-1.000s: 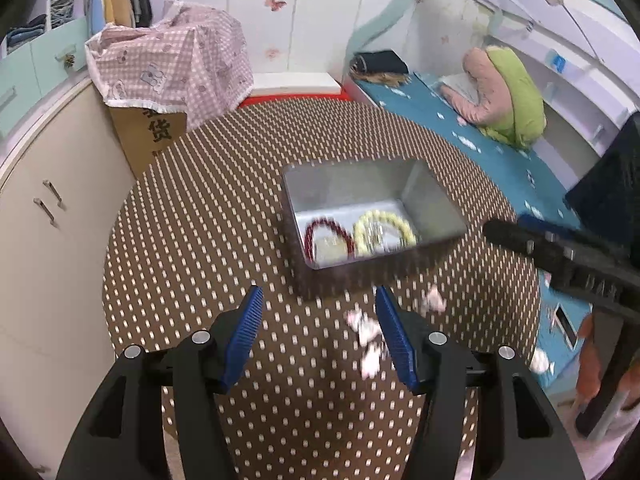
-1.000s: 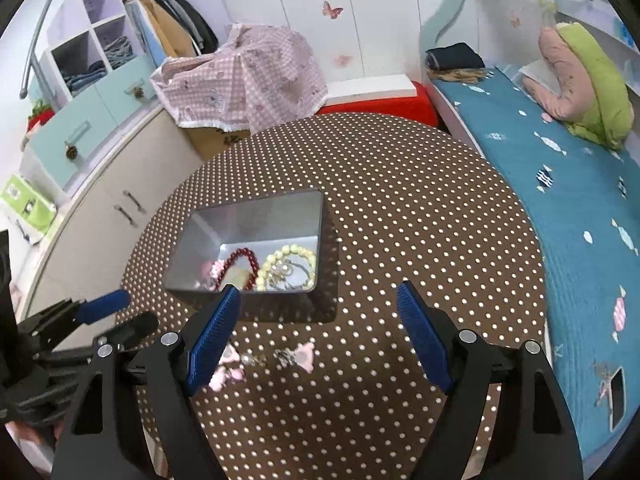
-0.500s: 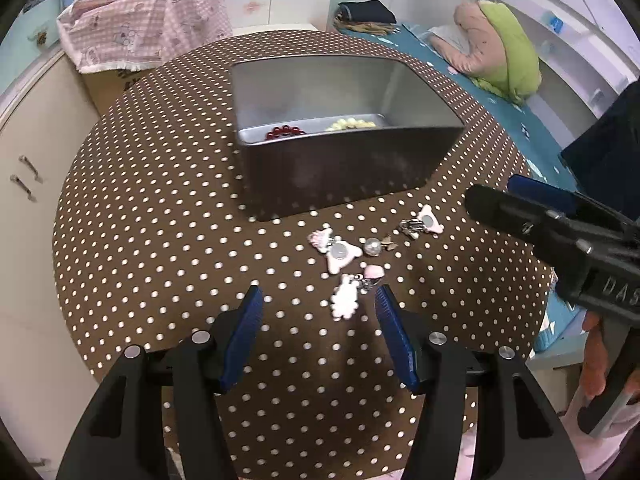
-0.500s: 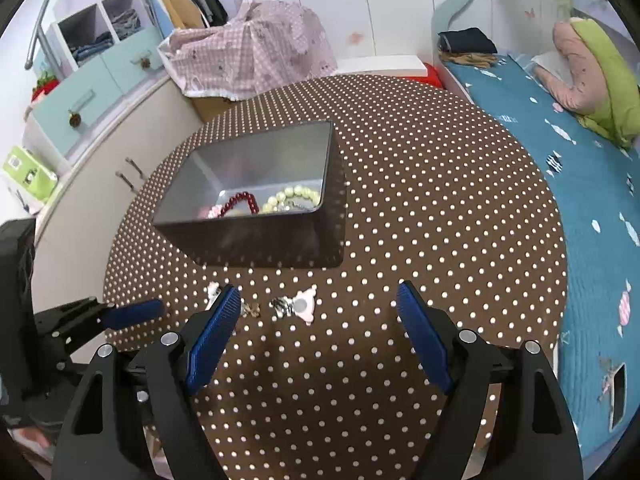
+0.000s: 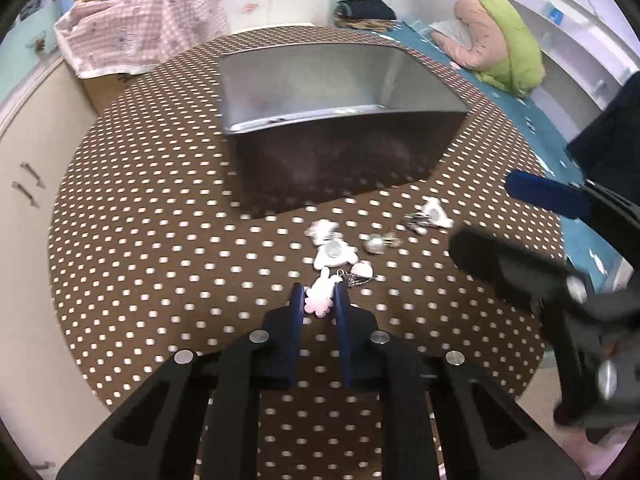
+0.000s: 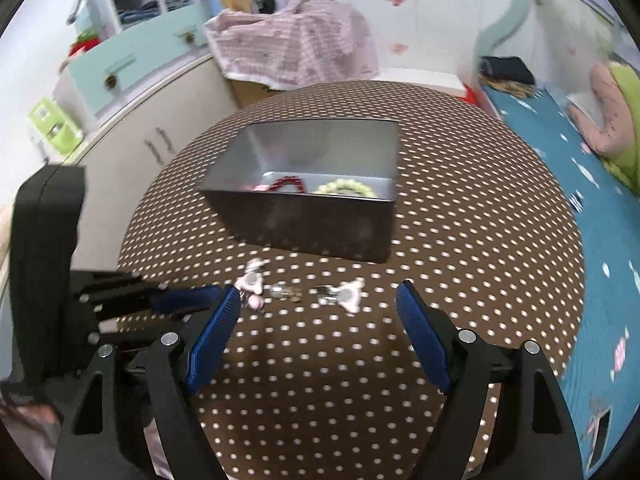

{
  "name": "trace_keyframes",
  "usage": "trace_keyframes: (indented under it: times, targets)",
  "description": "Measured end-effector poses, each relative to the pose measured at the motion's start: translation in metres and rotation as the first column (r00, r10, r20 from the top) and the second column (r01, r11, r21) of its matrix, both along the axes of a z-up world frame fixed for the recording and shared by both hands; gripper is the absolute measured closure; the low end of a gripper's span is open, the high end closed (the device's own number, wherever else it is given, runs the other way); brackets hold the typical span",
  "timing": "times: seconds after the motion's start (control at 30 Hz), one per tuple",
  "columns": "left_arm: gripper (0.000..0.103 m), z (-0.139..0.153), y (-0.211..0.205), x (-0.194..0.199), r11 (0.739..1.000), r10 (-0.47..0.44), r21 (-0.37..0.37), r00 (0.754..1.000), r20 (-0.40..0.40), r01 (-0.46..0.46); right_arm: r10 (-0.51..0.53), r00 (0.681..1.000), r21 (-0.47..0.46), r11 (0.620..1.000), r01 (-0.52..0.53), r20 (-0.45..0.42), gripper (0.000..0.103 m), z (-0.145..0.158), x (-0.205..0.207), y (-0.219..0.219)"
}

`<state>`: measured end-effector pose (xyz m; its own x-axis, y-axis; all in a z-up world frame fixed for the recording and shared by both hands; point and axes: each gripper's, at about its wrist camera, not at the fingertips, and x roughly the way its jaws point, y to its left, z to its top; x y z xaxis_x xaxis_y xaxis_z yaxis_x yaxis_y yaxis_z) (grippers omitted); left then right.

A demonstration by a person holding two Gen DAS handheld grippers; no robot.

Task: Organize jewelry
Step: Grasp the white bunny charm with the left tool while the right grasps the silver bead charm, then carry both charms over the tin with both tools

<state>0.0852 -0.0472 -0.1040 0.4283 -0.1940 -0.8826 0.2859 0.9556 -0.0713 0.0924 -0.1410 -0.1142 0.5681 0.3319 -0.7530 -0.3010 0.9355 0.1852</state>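
Observation:
On the brown dotted table point(image 5: 160, 240), small charms lie in front of a metal tin point(image 5: 340, 152). My left gripper point(image 5: 319, 300) is closing, its blue pads against both sides of a pink flower-shaped charm point(image 5: 318, 298). Just beyond it lie a white charm point(image 5: 334, 252), a silver bead point(image 5: 374, 243) and a white clip charm point(image 5: 432, 214). The tin point(image 6: 304, 220) holds a red bracelet point(image 6: 286, 184) and a cream bracelet point(image 6: 346, 189). My right gripper point(image 6: 318, 288) hovers wide above the clip charm point(image 6: 348, 294), jaws narrowing slightly, with nothing between them.
A teal bed point(image 6: 560, 152) runs along the table's right side. Cream cabinets point(image 5: 24, 160) stand on the left. A box draped in pink checked cloth point(image 5: 140, 32) sits behind the table. The right gripper point(image 5: 484, 212) reaches in over the table's right edge.
My left gripper sank toward the charms, then its jaws came together around the pink charm. My right gripper dropped lower and nearer the charms, still wide.

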Motion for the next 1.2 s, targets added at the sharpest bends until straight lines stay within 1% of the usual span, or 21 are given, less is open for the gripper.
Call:
trace_keyframes:
  times: [0.03, 0.13, 0.2, 0.37, 0.4, 0.47, 0.53, 0.6, 0.63, 0.67, 0.73, 0.8, 0.97, 1.07, 1.2]
  targets:
    - [0.089, 0.0, 0.004, 0.002, 1.0, 0.012, -0.004, 1.0, -0.002, -0.012, 0.017, 1.0, 0.004, 1.0, -0.017, 0.001, 0.034, 0.0, 0.0, 0.003]
    - [0.089, 0.003, 0.018, 0.006, 0.999, 0.033, -0.034, 0.999, -0.013, -0.033, 0.057, 0.998, 0.006, 0.998, -0.057, -0.022, 0.044, -0.005, 0.005, 0.015]
    - [0.089, 0.005, 0.024, 0.006, 0.998, 0.051, -0.035, 0.999, -0.003, -0.051, 0.067, 0.997, 0.004, 0.998, -0.067, -0.039, 0.047, -0.009, 0.009, 0.02]
    - [0.089, 0.008, 0.037, 0.004, 0.996, 0.064, -0.062, 0.998, 0.007, -0.063, 0.102, 0.992, 0.006, 0.995, -0.102, -0.074, 0.052, -0.022, 0.016, 0.034]
    - [0.089, 0.009, 0.039, 0.004, 0.995, 0.078, -0.061, 0.997, 0.01, -0.077, 0.108, 0.991, 0.004, 0.994, -0.108, -0.082, 0.054, -0.025, 0.018, 0.037]
    - [0.089, 0.008, 0.048, 0.005, 0.994, 0.08, -0.073, 0.997, 0.005, -0.08, 0.111, 0.989, -0.004, 0.994, -0.112, -0.095, 0.057, -0.029, 0.022, 0.041]
    - [0.089, 0.006, 0.048, 0.006, 0.993, 0.086, -0.076, 0.996, -0.001, -0.085, 0.105, 0.987, -0.017, 0.994, -0.108, -0.122, 0.061, -0.037, 0.027, 0.044]
    - [0.089, 0.005, 0.048, 0.006, 0.993, 0.087, -0.078, 0.996, -0.003, -0.087, 0.105, 0.989, -0.017, 0.994, -0.107, -0.105, 0.064, -0.038, 0.027, 0.044]
    - [0.089, 0.005, 0.049, 0.005, 0.993, 0.085, -0.082, 0.996, -0.003, -0.085, 0.095, 0.99, -0.023, 0.995, -0.098, -0.105, 0.07, -0.038, 0.027, 0.044]
    - [0.089, 0.005, 0.049, 0.005, 0.993, 0.084, -0.086, 0.996, -0.002, -0.084, 0.084, 0.991, -0.031, 0.996, -0.087, -0.106, 0.073, -0.038, 0.028, 0.043]
    - [0.089, 0.007, 0.049, 0.006, 0.992, 0.084, -0.09, 0.996, 0.001, -0.083, 0.061, 0.992, -0.037, 0.997, -0.066, -0.112, 0.087, -0.037, 0.03, 0.039]
    - [0.089, 0.007, 0.05, 0.007, 0.992, 0.086, -0.094, 0.996, 0.005, -0.085, 0.058, 0.992, -0.02, 0.998, -0.061, -0.116, 0.087, -0.038, 0.033, 0.035]
    - [0.089, 0.009, 0.05, 0.007, 0.991, 0.086, -0.105, 0.996, 0.009, -0.085, 0.031, 0.992, -0.028, 0.999, -0.035, -0.121, 0.087, -0.037, 0.033, 0.035]
    - [0.089, 0.011, 0.052, 0.004, 0.991, 0.085, -0.105, 0.996, 0.018, -0.083, 0.04, 0.993, 0.007, 0.999, -0.04, -0.107, 0.087, -0.029, 0.025, 0.03]
    - [0.089, 0.012, 0.054, 0.003, 0.991, 0.088, -0.106, 0.996, 0.022, -0.086, 0.014, 0.995, 0.008, 1.0, -0.013, -0.099, 0.087, -0.024, 0.016, 0.019]
